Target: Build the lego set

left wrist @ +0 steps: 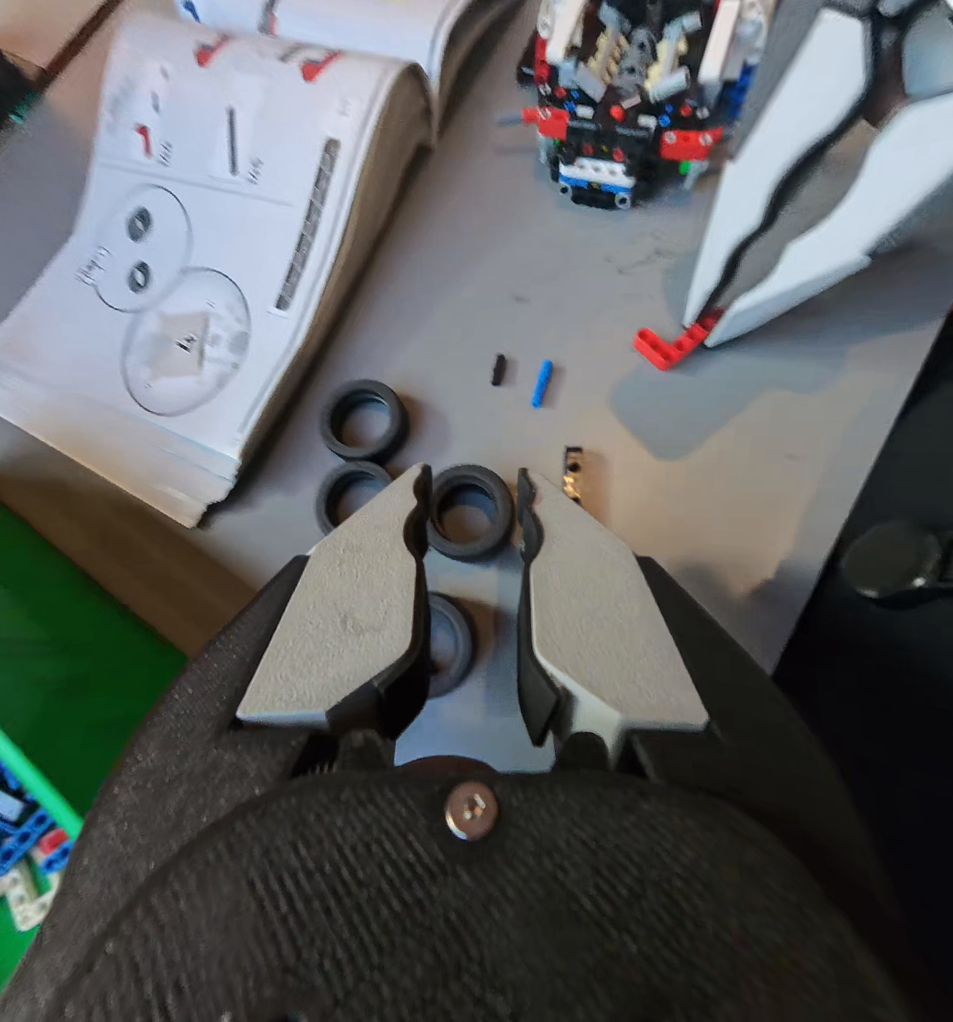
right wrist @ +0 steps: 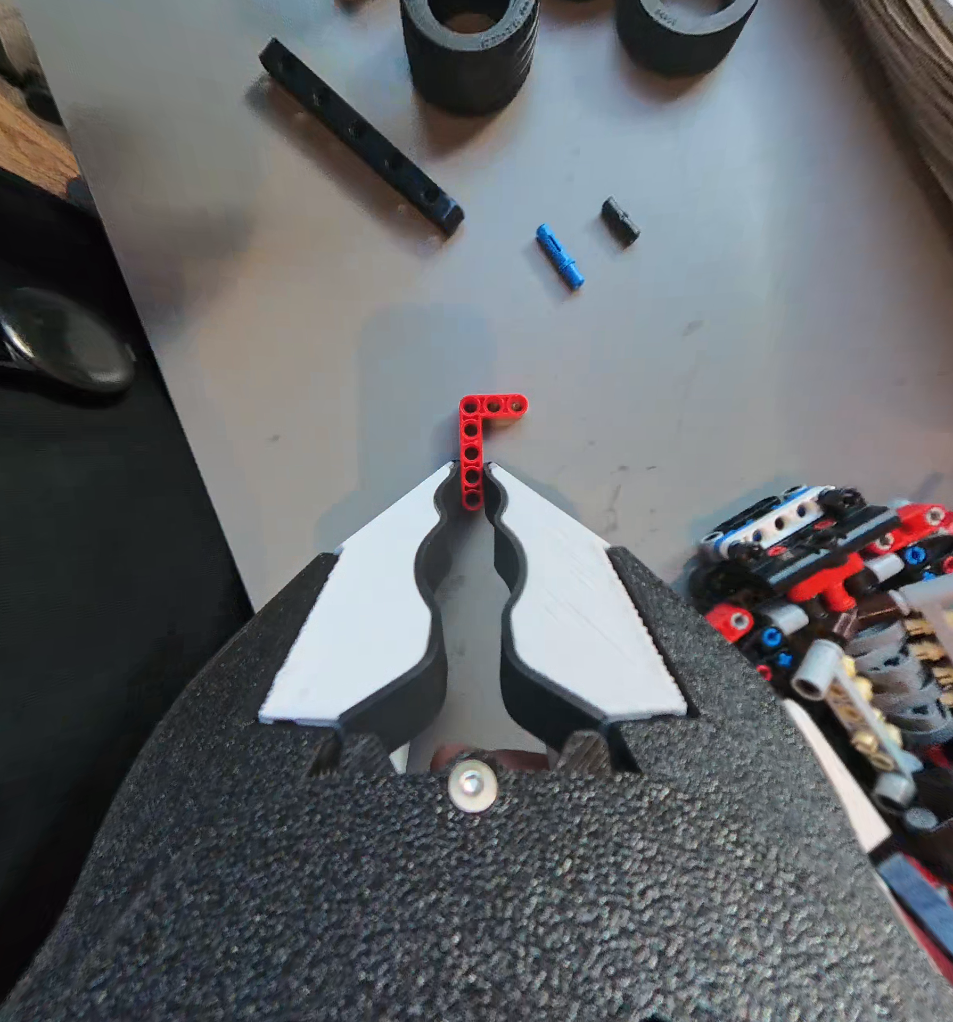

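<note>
My left gripper (left wrist: pixel 470 482) is open, its fingertips on either side of a black tyre (left wrist: pixel 470 513) lying on the grey table. Two more tyres (left wrist: pixel 363 420) (left wrist: pixel 347 498) lie just left, and a grey rim (left wrist: pixel 451 641) sits under the fingers. My right gripper (right wrist: pixel 471 474) is shut on the long arm of a red L-shaped beam (right wrist: pixel 473 437), held low at the table; the beam (left wrist: pixel 668 347) also shows in the left wrist view. The part-built model (left wrist: pixel 618 110) (right wrist: pixel 850 608) stands beside the right gripper.
A blue pin (right wrist: pixel 560 264), a black pin (right wrist: pixel 620 221) and a long black beam (right wrist: pixel 361 135) lie between the grippers. An open instruction book (left wrist: pixel 186 221) lies at the left. A green box of parts (left wrist: pixel 15 829) and a black watch (right wrist: pixel 59 343) sit at the table edges. Tip to tip, the grippers are about 15 cm apart.
</note>
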{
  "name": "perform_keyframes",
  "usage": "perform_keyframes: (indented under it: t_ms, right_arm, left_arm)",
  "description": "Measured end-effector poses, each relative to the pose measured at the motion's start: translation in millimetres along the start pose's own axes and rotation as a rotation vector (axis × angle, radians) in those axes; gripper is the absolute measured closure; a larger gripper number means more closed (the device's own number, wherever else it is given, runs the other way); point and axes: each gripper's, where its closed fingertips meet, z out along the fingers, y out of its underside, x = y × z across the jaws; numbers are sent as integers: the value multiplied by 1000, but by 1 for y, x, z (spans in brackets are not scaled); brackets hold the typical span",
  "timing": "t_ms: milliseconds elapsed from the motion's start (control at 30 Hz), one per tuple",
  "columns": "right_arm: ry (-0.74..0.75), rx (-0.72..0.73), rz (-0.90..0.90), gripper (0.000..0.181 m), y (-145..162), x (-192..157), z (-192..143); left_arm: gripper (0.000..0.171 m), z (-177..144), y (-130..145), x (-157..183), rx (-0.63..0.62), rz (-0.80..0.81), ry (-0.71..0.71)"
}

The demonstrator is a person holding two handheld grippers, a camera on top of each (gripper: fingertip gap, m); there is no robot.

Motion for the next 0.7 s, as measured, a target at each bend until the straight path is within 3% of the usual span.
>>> perform_keyframes:
  t_ms: [100,233,333,400,533,700]
  right_arm:
    - [-16,20,5,170,-3,-3,-6]
    - [-31,86,-24,173,-35,16,-18]
    - [1,54,-135,178,-65,46,-7]
    - [-38,-14,-232,171,-76,52,7]
    - [-80,-171,-449,171,-69,59,31]
    - [-167,-212,-498,168,-71,51,43]
  left_arm:
    - [143,5,-10,-7,-2,7,10]
    - [146,18,-10,12,-41,-12,68]
    - [146,26,-6,33,-48,-45,110]
    - [146,28,-1,46,-49,-76,137]
    - [146,23,10,55,-51,-97,128]
    - [146,18,17,59,-32,-137,139]
